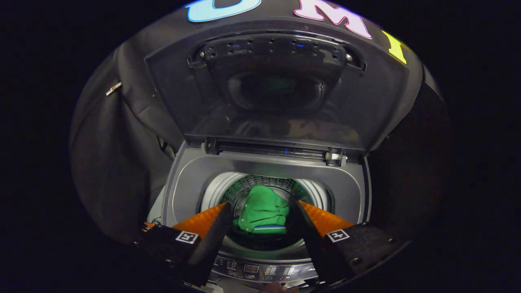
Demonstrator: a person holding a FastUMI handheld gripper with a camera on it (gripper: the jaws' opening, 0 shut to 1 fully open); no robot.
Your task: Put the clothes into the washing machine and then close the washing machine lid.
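Black cloth behind raised lid [276, 81]; gripper [263, 209] wide, seemingly above drummed green clothes [263, 213].

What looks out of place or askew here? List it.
Nothing stands out. The green garment lies bunched inside the drum, below its rim. The washing machine lid stands open and upright on its hinges. The gripper is open above the drum, holding nothing.
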